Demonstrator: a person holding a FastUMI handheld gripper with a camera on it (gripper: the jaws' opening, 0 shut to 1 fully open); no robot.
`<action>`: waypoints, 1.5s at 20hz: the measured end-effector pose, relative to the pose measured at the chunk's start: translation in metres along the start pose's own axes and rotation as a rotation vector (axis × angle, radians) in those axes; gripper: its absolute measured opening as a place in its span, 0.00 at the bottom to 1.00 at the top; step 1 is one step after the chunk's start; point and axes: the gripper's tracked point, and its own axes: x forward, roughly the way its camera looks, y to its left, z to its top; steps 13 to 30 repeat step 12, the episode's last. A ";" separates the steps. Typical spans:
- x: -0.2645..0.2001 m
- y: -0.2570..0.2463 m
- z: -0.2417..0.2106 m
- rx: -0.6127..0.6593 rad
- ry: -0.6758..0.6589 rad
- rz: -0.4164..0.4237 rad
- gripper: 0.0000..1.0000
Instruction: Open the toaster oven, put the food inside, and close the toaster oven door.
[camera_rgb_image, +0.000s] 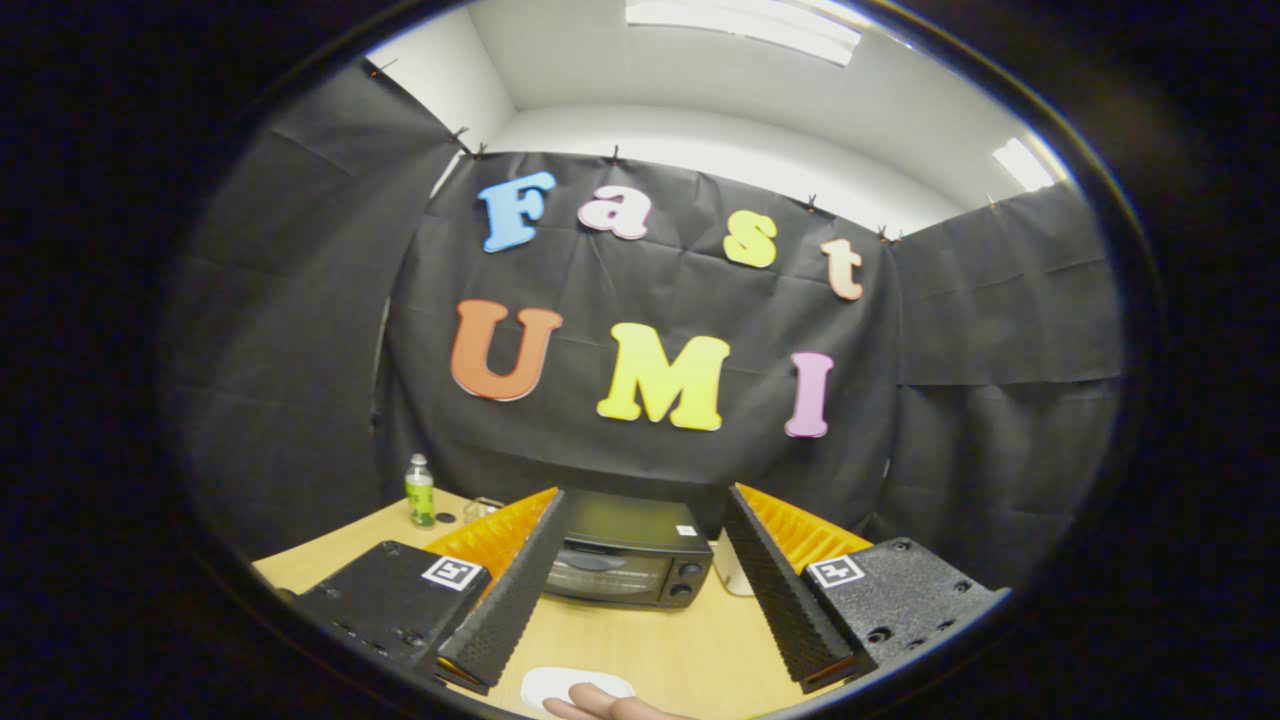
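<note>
- The gripper (640, 585) hangs in the air, its fingers (505, 590) spread wide apart, gripping nothing.
- A hand (612, 706) lies flat just below and between the fingers, palm down.

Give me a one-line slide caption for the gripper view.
Open tool held above the wooden table, aimed at the closed black toaster oven beyond its fingers.

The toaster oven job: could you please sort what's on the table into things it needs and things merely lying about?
For the job:
- toaster oven, door shut, beyond the open tongs
- food on the white plate, between the fingers

Just lying about:
- green bottle
- white object beside the oven
- wooden table
</note>
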 end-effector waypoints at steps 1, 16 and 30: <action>-0.010 0.003 -0.002 0.024 0.003 0.028 1.00; -0.039 -0.047 -0.004 0.111 -0.009 -0.021 1.00; -0.039 -0.047 -0.004 0.111 -0.009 -0.021 1.00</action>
